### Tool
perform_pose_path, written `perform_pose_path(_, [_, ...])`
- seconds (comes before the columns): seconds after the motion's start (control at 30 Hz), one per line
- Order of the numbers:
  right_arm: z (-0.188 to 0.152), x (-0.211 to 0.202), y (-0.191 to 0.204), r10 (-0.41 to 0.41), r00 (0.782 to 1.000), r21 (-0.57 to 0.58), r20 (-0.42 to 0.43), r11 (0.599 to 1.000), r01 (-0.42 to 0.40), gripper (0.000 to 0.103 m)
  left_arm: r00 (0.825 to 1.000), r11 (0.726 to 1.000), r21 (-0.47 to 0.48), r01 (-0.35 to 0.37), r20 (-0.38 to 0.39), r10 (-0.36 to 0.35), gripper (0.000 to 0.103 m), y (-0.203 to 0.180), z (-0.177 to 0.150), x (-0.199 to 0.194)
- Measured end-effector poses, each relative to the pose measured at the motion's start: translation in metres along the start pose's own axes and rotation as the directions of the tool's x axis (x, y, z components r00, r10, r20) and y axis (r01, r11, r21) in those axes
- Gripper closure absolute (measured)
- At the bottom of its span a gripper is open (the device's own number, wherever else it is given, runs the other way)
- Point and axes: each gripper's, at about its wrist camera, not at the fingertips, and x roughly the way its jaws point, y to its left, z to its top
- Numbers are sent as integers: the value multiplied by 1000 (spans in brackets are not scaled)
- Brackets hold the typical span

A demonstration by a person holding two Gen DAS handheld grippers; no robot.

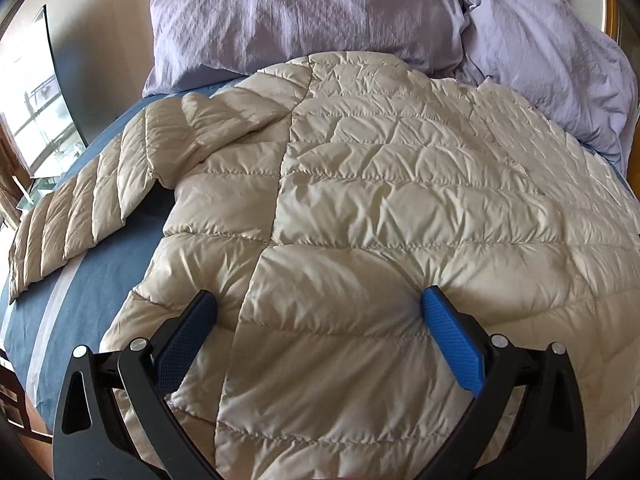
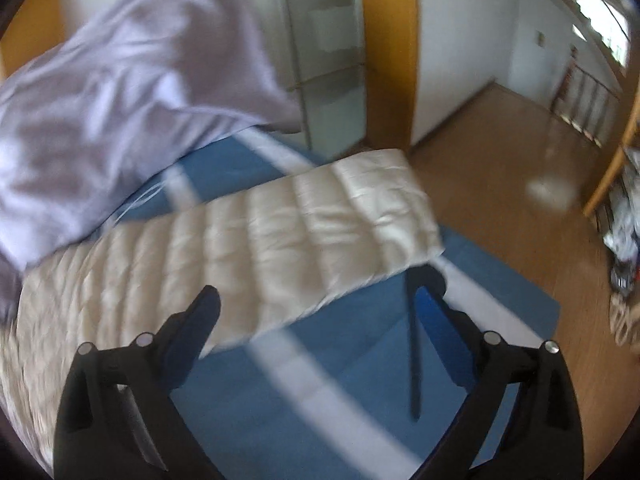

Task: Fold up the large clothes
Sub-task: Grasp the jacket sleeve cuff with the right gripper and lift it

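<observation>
A cream quilted puffer jacket (image 1: 360, 184) lies spread flat on the blue bed sheet (image 1: 108, 272). One sleeve (image 1: 88, 204) stretches out to the left. My left gripper (image 1: 318, 300) is open, its blue fingertips (image 1: 444, 320) resting on the jacket's lower body. In the right wrist view, the jacket's other sleeve (image 2: 288, 228) lies out across the sheet (image 2: 360, 360) toward the bed's edge. My right gripper (image 2: 316, 304) is open and empty, just above the sleeve's near edge. That view is motion-blurred.
Lilac pillows and duvet (image 1: 320, 12) are piled at the head of the bed, touching the jacket's top; they also show in the right wrist view (image 2: 120, 80). A wooden floor (image 2: 500, 152), a glass panel and a shelf with clutter (image 2: 624, 240) lie beyond the bed.
</observation>
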Motion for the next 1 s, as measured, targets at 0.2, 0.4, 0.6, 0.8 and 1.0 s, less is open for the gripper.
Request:
perform_pose_path(0.2, [21,42,-44,-39,998,134,-41,990,44,20,1000,1000,-3,1,-23,-1,1,-1,0,5])
perform_pose_path(0.4, [18,52,-62,-36,998,195,-48,980,45,31,1000,1000,-10,5,-30,-5,1,0,2,7])
perform_pose_path(0.6, [14,50,-56,-79,997,101,-19,992,80,79,999,1000,-12,6,-33,-6,1,0,2,7])
perform_pose_path(0.8, [19,30,-40,-39,998,90,38,995,36,97,999,1000,-13,7,-33,-7,1,0,2,7])
perform_pose_path(1.0, [23,-13,16,53,987,-42,149,998,-48,97,999,1000,-15,9,-33,-9,1,0,2,7])
